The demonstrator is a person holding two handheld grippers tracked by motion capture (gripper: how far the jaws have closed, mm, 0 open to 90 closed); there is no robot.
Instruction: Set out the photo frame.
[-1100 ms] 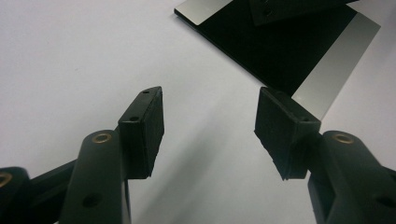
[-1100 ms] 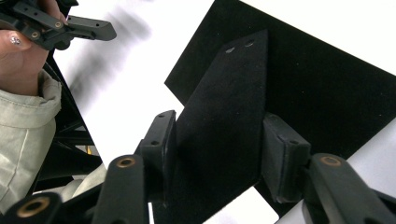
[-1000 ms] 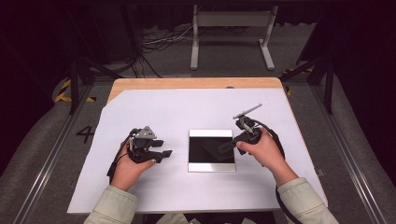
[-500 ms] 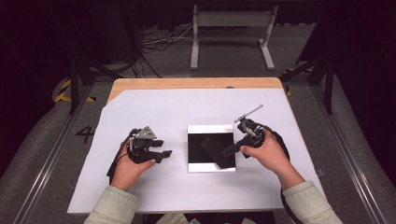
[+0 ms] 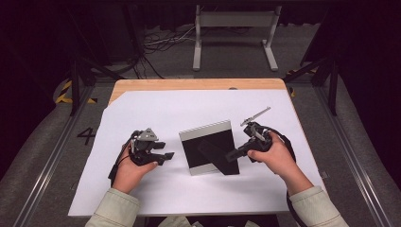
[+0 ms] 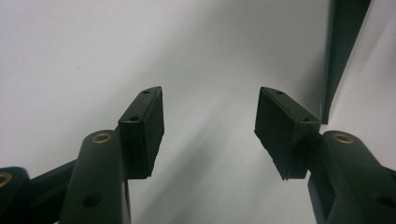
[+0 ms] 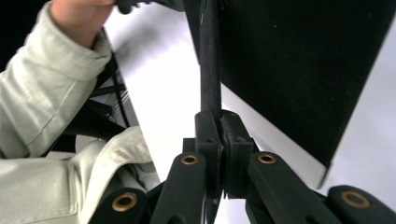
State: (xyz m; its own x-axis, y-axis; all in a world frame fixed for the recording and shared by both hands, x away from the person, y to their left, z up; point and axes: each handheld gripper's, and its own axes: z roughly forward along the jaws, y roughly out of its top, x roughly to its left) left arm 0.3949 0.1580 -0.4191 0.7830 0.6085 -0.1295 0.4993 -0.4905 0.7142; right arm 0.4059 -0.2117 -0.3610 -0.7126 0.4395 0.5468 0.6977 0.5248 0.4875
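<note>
Black folder cover (image 5: 215, 153) pinched by right gripper (image 5: 231, 155), lifted; left gripper (image 5: 166, 156) gaping beside, on white sheet (image 5: 156, 109).

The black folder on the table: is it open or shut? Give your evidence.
Partly open. The right gripper pinches the black cover, raised off the folder.

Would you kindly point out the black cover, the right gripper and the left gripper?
black cover (image 5: 215, 152), high view, its raised flap.
right gripper (image 7: 219, 122), right gripper view, between its fingertips.
left gripper (image 6: 208, 122), left gripper view, between its fingertips.
</note>
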